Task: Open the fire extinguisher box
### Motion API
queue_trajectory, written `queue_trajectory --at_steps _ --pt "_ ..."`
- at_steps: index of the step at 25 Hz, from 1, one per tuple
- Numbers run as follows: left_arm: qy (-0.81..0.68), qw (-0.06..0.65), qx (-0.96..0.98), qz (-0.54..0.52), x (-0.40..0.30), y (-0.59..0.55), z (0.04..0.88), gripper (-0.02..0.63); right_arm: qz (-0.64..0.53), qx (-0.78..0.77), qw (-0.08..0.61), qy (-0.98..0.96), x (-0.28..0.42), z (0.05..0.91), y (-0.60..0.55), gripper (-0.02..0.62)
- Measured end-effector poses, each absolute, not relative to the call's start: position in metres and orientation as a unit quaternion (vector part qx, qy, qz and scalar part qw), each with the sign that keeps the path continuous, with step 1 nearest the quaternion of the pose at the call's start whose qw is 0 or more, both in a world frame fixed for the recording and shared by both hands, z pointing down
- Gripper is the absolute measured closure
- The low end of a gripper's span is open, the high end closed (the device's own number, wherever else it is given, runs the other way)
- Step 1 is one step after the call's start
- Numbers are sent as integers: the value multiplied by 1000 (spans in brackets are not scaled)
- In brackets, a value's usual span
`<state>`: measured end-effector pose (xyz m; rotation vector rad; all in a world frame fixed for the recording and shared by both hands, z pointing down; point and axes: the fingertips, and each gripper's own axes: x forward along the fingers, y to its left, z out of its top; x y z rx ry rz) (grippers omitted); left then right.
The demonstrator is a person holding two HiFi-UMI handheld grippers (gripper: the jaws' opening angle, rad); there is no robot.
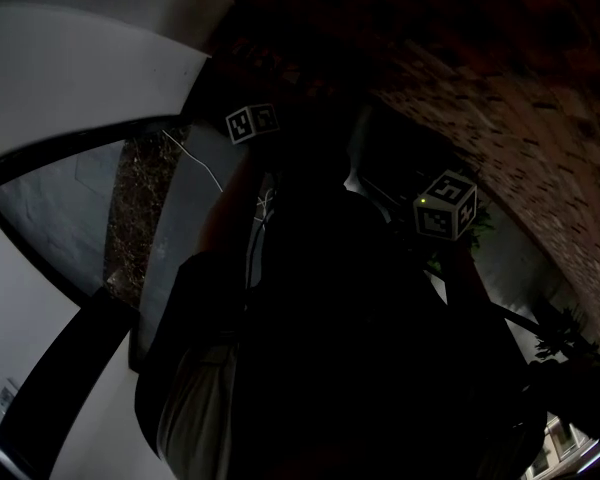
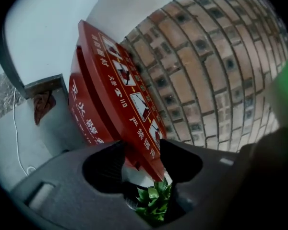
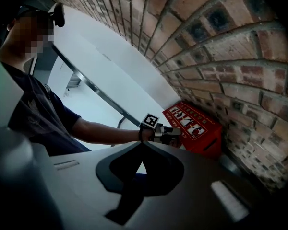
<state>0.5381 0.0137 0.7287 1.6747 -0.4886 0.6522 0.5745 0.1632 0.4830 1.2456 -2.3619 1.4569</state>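
The red fire extinguisher box stands against a brick wall. Its lid, printed with pictograms, is tilted up off the body. My left gripper is shut on the lid's lower edge, one dark pad on either side. From the right gripper view, the left gripper shows at the front edge of the box. My right gripper hangs back from the box, shut on nothing. The head view is very dark; only the marker cubes of the left gripper and right gripper stand out.
A green plant sits below the left jaws. A white cable runs down the grey floor left of the box. A person stands left in the right gripper view, arm stretched to the box. Brick wall fills the right.
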Motion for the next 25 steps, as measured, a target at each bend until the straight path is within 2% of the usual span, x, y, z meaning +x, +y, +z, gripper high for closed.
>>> queue_trajectory --at_steps 18,25 --pt "-146 474 792 356 570 2 667 379 445 431 9 -785 590 468 151 594" --pt "-133 434 830 323 607 -18 632 380 438 431 6 -789 585 467 145 594"
